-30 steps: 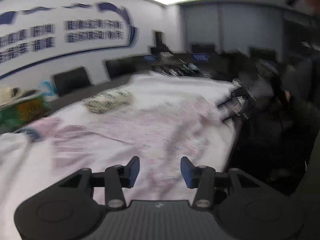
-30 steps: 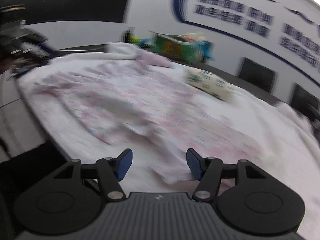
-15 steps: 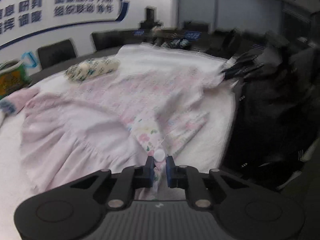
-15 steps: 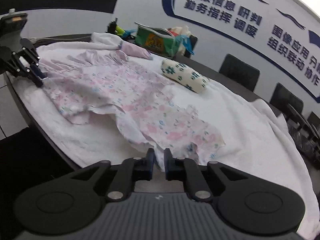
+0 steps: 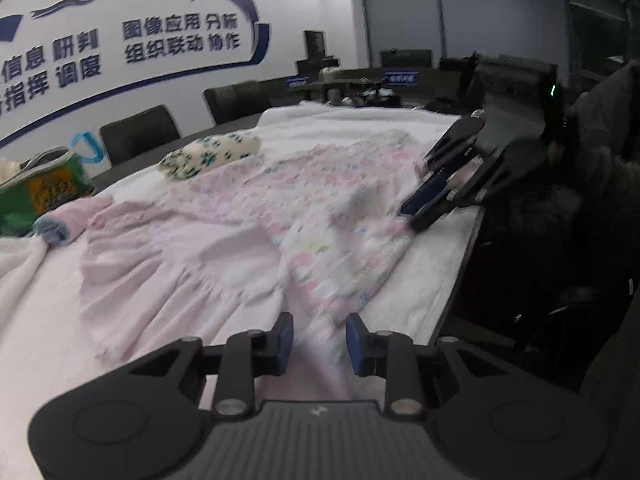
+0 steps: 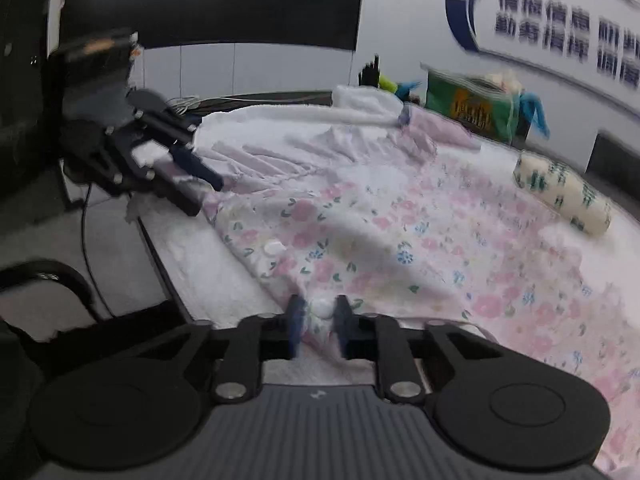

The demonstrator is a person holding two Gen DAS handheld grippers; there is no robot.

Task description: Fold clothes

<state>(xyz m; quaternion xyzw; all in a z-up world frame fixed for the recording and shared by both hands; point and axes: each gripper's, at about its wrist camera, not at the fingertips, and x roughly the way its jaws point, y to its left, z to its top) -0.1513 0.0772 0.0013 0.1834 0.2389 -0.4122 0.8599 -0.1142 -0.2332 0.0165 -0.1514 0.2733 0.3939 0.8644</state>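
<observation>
Floral dress (image 6: pixel 400 240) apparently remains pinched by right gripper (image 6: pixel 318 322); left gripper (image 5: pixel 319 338) has spread apart.

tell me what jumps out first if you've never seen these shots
A pink floral dress sprawls across the white-covered table, filling the middle of both views. The right tongs pinch its near edge by a white button, while the left tongs hang open over the hem. Behind the dress lie a rolled floral cloth and a green bag near the wall.
</observation>
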